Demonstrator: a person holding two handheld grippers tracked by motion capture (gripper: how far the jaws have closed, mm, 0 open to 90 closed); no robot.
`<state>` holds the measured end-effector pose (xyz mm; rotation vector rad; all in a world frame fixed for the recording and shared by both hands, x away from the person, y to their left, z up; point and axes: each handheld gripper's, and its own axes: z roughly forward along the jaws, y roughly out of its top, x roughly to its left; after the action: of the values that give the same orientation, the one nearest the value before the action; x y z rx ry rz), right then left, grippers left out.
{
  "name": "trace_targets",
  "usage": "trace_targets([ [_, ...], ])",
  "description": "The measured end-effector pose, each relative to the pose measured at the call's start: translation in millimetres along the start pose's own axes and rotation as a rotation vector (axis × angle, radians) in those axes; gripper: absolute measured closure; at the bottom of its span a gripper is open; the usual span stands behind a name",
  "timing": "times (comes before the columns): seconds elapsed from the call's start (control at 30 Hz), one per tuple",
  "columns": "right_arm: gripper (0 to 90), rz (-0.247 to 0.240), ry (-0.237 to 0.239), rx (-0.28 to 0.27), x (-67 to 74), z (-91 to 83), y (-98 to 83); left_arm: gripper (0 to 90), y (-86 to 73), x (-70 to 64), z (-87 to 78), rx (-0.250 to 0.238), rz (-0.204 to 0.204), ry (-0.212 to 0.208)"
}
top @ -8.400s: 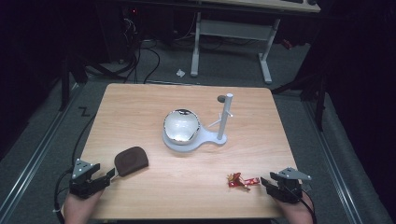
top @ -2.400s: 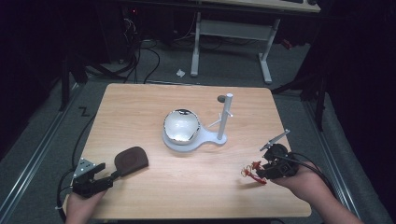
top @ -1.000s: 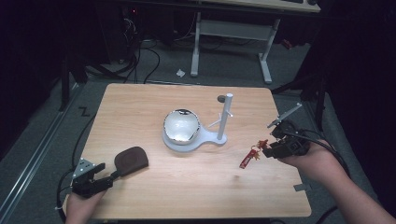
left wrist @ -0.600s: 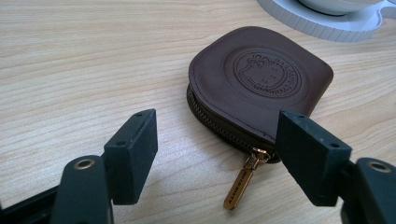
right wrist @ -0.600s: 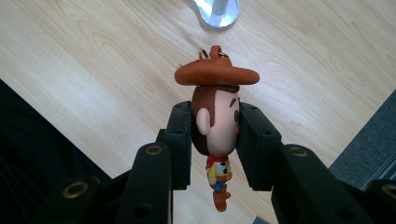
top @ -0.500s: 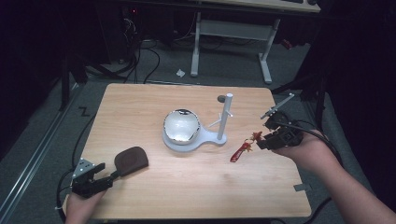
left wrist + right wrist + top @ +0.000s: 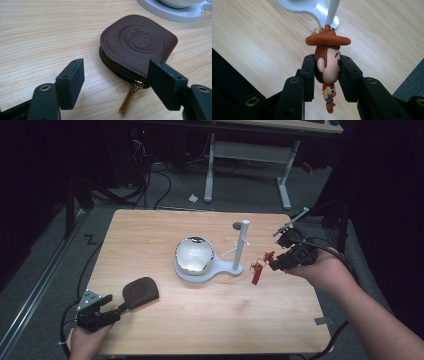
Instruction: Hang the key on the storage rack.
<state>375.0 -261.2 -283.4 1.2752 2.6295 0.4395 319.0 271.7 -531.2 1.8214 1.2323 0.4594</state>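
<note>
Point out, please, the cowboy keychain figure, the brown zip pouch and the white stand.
cowboy keychain figure (image 7: 329, 67): right gripper view, its face.
brown zip pouch (image 7: 140, 42): left gripper view, embossed top.
white stand (image 7: 241, 245): high view, upright post.

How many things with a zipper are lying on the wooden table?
1. A brown leather pouch lies near the table's front left corner, just ahead of the left gripper, with its gold zipper pull toward that gripper. Nothing else shows a zipper.

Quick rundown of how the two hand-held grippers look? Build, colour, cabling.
Both are black. The left hand-held gripper has two blocky matte jaws with small screw holes, on arms with brass-ringed eyelets, and a grey three-cornered plate on top. The right hand-held gripper has the same jaws; a black cable trails from it. Forearms are bare, no sleeves.
</note>
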Motion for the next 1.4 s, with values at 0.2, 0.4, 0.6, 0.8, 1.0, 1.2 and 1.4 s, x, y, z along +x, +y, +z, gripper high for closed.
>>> trace_targets([
  [0.2, 67.8, -0.02, -0.012, -0.02, -2.3, -6.4, 13.4, 30.2, -0.2, 1.1, -0.4, -0.001, -0.004, -0.003],
  [0.4, 67.8, -0.024, -0.02, -0.03, -3.7, -8.2, 25.3, 30.2, -0.2, 0.9, -0.4, -0.003, -0.005, -0.006],
  [0.6, 67.8, -0.025, -0.03, -0.035, -3.3, -6.2, 35.8, 30.2, -0.2, 1.2, -0.8, -0.006, -0.008, -0.008],
  [0.8, 67.8, -0.022, -0.029, -0.038, -1.0, -4.1, 47.2, 30.2, -0.2, 1.5, -0.7, -0.006, -0.009, -0.01],
  [1.0, 67.8, -0.046, -0.031, -0.046, -0.8, -2.7, 54.9, 30.2, -0.1, 1.4, -0.5, -0.006, -0.007, -0.011],
  [1.2, 67.8, -0.043, -0.038, -0.045, -3.4, 0.5, 57.9, 30.3, -0.2, 1.8, -0.5, -0.006, -0.007, -0.012],
  [1.4, 67.8, -0.026, -0.031, -0.041, -8.4, 8.3, 52.0, 30.4, -0.1, 1.8, -0.3, -0.006, -0.006, -0.013],
])
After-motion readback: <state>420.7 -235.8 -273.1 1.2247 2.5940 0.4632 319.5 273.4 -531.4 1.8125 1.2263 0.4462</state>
